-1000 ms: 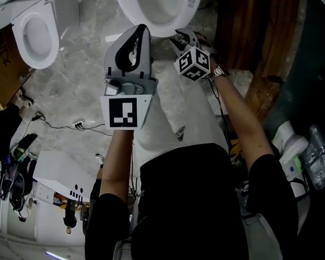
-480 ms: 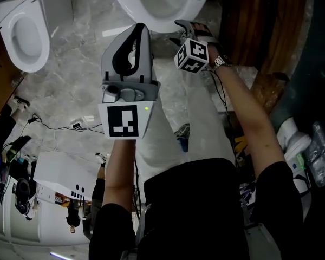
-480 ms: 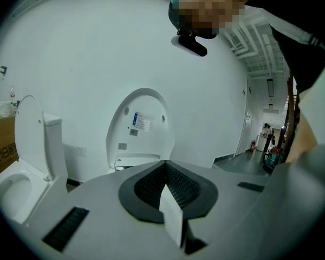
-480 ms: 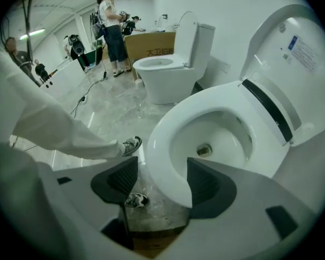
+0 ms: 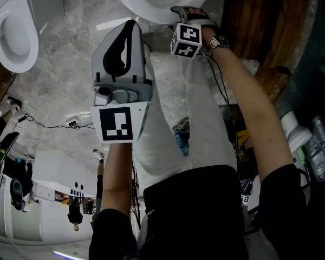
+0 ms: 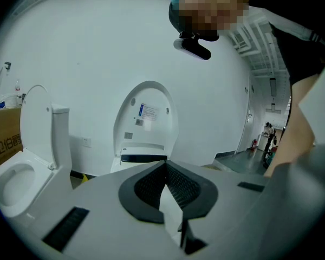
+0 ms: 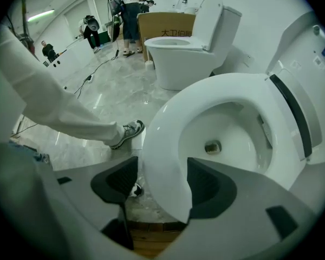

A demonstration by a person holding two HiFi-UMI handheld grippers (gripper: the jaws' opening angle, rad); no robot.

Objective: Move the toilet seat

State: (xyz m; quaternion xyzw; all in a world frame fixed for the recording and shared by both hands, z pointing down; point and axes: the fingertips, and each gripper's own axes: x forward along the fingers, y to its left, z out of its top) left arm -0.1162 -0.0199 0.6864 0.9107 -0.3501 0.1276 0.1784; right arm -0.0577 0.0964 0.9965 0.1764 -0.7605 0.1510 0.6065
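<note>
Jaws, left gripper (image 6: 165,196): pressed together, empty | right gripper (image 7: 162,187): just opened wide astride white glossy toilet seat (image 7: 160,145), seemingly untouched

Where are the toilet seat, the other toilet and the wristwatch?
toilet seat (image 7: 163,161): right gripper view, front of the ring.
other toilet (image 7: 179,64): right gripper view, bowl's outer side.
wristwatch (image 5: 219,41): head view, its middle.

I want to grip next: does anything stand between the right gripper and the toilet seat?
Nothing visible does. The right gripper, whose jaws have just been opening, straddles the toilet seat at its front edge, with nothing else between.
</note>
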